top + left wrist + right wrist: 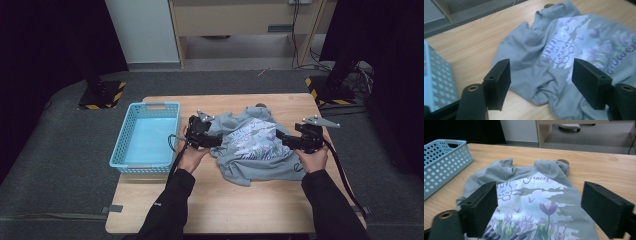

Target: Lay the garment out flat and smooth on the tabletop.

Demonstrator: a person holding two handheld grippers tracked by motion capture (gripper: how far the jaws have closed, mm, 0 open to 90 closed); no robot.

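Observation:
A crumpled grey T-shirt (255, 145) with a flower print and lettering lies on the wooden table (240, 200), print side up. At the shirt's left edge my left gripper (216, 141) stands open and low over the cloth. My right gripper (280, 139) stands open at the shirt's right edge. In the left gripper view the jaws (541, 68) are wide apart, with the shirt (544, 45) lying loose under and beyond them. In the right gripper view the jaws (540, 192) stand equally wide over the printed front (531, 172). Neither pair of pads presses on the fabric.
A light blue perforated basket (120, 145) stands empty to the left of the shirt, close beside my left hand. A small brown round thing (563, 161) peeks out behind the shirt's far edge. Bare wood runs along the near side of the table.

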